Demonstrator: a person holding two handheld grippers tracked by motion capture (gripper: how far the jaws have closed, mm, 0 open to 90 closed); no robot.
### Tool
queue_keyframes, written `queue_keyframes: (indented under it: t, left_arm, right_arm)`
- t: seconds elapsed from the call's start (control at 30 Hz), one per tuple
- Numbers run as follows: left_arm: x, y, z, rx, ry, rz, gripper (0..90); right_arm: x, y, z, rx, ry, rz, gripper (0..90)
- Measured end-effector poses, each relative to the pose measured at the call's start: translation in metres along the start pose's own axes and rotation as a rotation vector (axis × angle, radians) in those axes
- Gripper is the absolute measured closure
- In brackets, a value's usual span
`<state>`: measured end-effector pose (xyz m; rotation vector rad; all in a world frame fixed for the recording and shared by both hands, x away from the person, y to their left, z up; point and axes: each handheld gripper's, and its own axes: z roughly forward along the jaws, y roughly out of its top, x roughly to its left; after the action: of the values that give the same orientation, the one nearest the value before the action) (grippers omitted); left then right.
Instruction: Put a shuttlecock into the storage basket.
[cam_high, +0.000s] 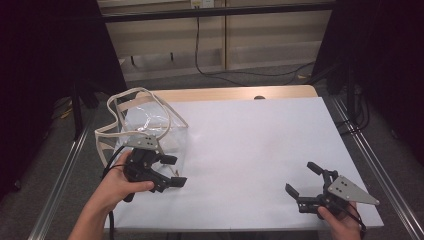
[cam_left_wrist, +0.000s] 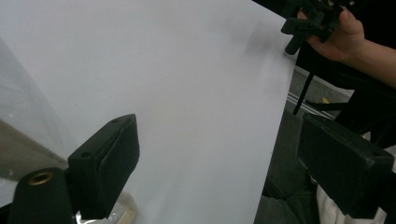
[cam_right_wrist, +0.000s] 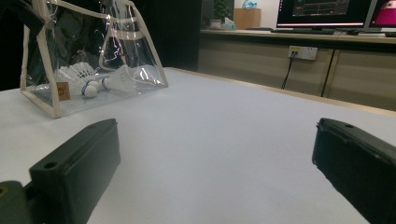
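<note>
A clear plastic bag (cam_high: 145, 127) with cream trim and handles stands at the table's left; it also appears in the right gripper view as the bag (cam_right_wrist: 88, 60), with white shuttlecocks (cam_right_wrist: 100, 79) lying inside. My left gripper (cam_high: 174, 171) sits just in front of the bag, jaws wide open with nothing between them (cam_left_wrist: 219, 163). At the front right, my right gripper (cam_high: 301, 177) rests low over the white table surface, also open and empty (cam_right_wrist: 215, 163). In the left gripper view the right gripper (cam_left_wrist: 308, 23) and its hand show far off.
The white table surface (cam_high: 250, 150) stretches between the two grippers. A wooden strip (cam_high: 235, 94) runs along the far edge. Metal rails (cam_high: 370, 155) flank the table. Cabinets and monitors (cam_right_wrist: 322, 9) stand behind.
</note>
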<state>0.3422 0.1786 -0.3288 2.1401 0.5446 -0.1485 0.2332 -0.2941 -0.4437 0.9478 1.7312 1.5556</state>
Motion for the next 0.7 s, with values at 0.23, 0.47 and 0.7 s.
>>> queue_keyframes:
  t: [0.23, 0.47, 0.7]
  left_arm:
    - [0.002, -0.005, 0.002, -0.003, -0.008, 0.015, 13.2]
    - [0.003, -0.012, 0.005, -0.005, -0.017, 0.033, 12.9]
    - [0.004, -0.016, 0.005, 0.001, -0.019, 0.047, 12.7]
  right_arm:
    - [0.000, 0.000, 0.000, 0.000, -0.001, -0.002, 0.7]
    - [0.000, 0.000, 0.000, 0.000, -0.002, -0.002, 0.7]
    - [0.000, 0.000, 0.000, -0.001, -0.001, -0.001, 0.7]
